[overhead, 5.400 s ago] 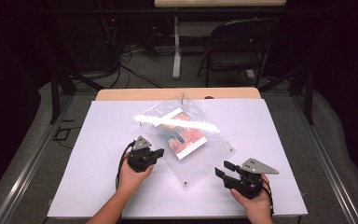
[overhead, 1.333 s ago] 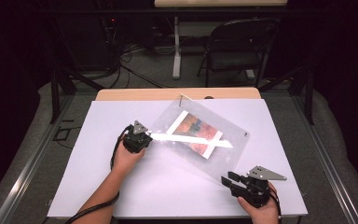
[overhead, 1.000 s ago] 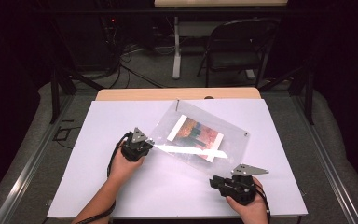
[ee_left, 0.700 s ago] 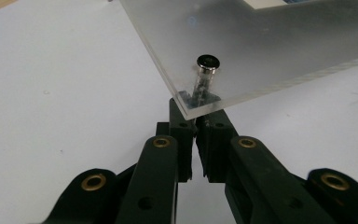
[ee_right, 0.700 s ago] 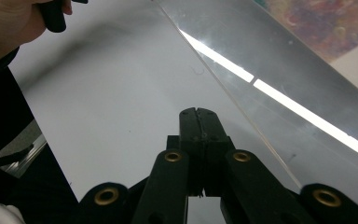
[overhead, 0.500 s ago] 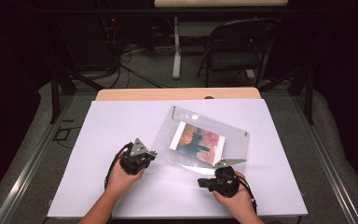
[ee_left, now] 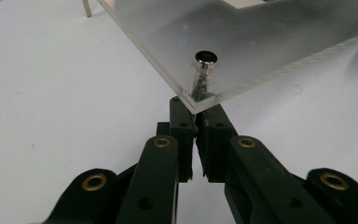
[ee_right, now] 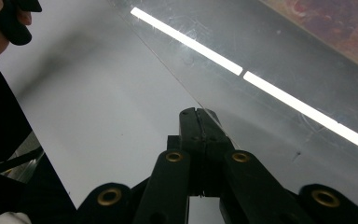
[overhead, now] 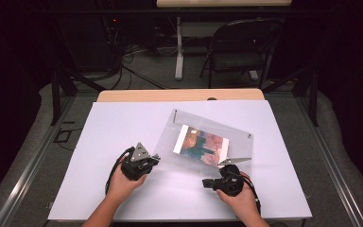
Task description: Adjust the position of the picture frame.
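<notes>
Clear acrylic frame (overhead: 203,142) spans both tools: left tool (ee_left: 195,122) clamps its corner, right tool (ee_right: 199,122) has just closed at its edge.

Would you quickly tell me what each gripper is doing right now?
Left gripper: shut on the acrylic frame corner.
Right gripper: shut, beneath the frame's edge.

- Lab-like recording space, dark-curtained.
- Beyond the grippers: white-topped table (overhead: 123,123), folding chair (overhead: 238,47), loose floor cables (overhead: 132,52), black stand legs (overhead: 59,85).
</notes>
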Tool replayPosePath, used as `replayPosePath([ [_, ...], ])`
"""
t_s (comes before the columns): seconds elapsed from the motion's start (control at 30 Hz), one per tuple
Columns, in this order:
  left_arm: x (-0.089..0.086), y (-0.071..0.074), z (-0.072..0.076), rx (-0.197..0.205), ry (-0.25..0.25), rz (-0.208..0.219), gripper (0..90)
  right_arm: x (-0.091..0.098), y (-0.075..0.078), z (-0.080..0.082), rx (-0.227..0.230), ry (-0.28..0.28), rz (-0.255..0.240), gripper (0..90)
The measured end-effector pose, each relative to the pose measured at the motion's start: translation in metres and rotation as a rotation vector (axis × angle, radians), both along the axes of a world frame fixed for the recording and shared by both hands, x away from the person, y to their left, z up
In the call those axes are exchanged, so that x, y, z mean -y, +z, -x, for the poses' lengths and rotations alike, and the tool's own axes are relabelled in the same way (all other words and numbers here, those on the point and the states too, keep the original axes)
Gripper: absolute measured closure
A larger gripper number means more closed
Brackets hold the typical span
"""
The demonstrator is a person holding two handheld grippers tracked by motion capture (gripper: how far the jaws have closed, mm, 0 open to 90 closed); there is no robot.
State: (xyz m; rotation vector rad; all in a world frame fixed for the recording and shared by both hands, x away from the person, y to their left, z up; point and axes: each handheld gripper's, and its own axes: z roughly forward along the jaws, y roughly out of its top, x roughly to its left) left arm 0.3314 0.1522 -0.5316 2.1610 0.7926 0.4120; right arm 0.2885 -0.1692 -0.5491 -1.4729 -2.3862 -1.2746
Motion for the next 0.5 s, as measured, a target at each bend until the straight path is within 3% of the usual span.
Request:
replayPosePath([
  [0.13, 0.002, 0.0, 0.003, 0.0, -0.02, 0.009, 85.3, 0.009, 0.001, -0.006, -0.075, -0.031, -0.066, 90.0],
  [0.5, 0.015, -0.001, 0.013, -0.015, -0.071, 0.011, 85.6, 0.034, -0.002, -0.029, -0.151, -0.12, -0.157, 90.0],
])
